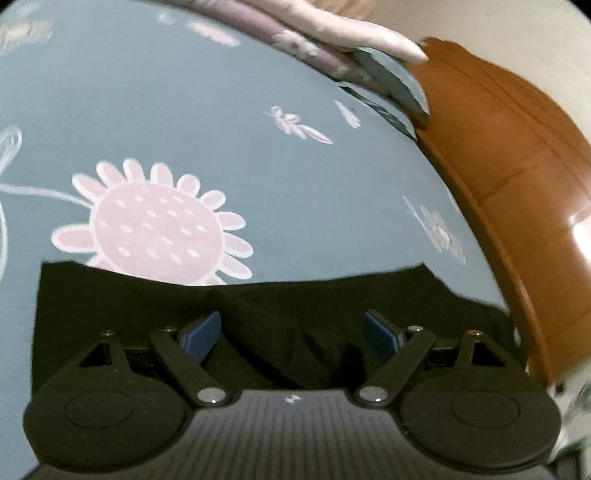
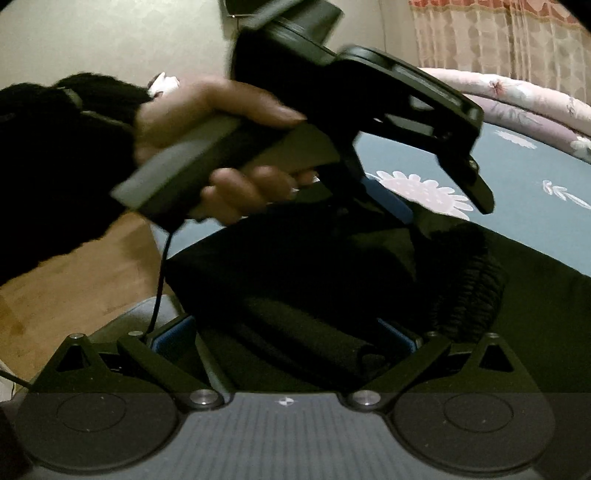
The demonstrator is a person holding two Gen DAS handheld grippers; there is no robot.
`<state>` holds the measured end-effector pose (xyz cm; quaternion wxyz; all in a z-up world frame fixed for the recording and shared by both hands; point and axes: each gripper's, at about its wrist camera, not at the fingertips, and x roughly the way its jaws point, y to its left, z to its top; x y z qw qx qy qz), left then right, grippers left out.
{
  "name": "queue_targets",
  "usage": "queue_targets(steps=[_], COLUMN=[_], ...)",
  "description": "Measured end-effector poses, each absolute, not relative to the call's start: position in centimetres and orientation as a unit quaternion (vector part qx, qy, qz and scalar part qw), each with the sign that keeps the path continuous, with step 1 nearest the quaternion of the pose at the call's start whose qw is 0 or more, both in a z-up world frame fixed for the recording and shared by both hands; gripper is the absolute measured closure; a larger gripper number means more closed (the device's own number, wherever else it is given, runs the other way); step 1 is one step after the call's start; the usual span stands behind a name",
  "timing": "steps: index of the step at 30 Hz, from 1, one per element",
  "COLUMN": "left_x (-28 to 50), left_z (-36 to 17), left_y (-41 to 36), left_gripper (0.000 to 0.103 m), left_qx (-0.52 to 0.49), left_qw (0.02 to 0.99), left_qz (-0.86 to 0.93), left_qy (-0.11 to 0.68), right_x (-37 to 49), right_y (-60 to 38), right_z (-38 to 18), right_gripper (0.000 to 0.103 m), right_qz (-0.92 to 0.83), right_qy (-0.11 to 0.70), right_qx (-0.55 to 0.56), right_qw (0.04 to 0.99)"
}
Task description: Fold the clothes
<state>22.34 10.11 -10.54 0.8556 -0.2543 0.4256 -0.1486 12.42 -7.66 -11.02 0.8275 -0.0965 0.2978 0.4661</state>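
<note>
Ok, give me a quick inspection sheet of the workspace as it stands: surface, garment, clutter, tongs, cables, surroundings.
Surface: bed sheet, grey-blue with pink flower prints, smooth where visible.
Job's things: black garment lying on the sheet near the bed's edge, partly folded, with a ribbed band showing.
Clutter: pink quilt bunched at the far side of the bed.
Tongs: left tongs open above the garment, nothing between the blue pads; right tongs open, garment fold between them, grip not confirmed.
Cables: thin black cable hanging from the left handle.
Surroundings: wooden bed frame, wood floor, curtain.
</note>
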Motion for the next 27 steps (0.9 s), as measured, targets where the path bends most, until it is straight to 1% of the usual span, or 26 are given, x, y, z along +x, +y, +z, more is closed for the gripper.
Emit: queue_targets(steps=[7,9,13,15,21,23,27], left_x=[20.9,21.1,22.7,22.9,21.3,21.1,21.6], left_z=[-8.0,-8.1,-10.3,-9.9,-5.3,-5.0,-7.2], left_y=[8.3,7.6,5.8,5.8,8.6,10.3,12.8], left_gripper=[0.017,0.017,0.017,0.017,0.016,0.016,0.016], left_qx=[-0.236,-0.236,-0.224,-0.224,-0.193,-0.198,-0.224], left_qw=[0.857,0.853,0.846,0.846,0.871,0.874,0.865], left_qz=[-0.195,-0.208,-0.197,-0.193,-0.166,-0.143,-0.103], left_qy=[0.414,0.417,0.442,0.444,0.421,0.421,0.438], right_x=[12.2,12.1,12.0,12.1,11.5,11.6,11.5], right_y=[-7.8,-7.9,-8.1,-8.4,-10.2,-10.8,-11.3], right_z=[-10.8,-10.7,-10.7,-10.4,-9.2,-8.9,-9.0], right_gripper=[0.0,0.0,0.0,0.0,0.0,0.0,0.0], right_qz=[0.467,0.466,0.466,0.466,0.461,0.454,0.446], right_qy=[0.295,0.296,0.296,0.298,0.291,0.285,0.287], right_qx=[-0.1,-0.098,-0.099,-0.094,-0.067,-0.063,-0.053], right_qw=[0.828,0.828,0.828,0.828,0.836,0.842,0.846])
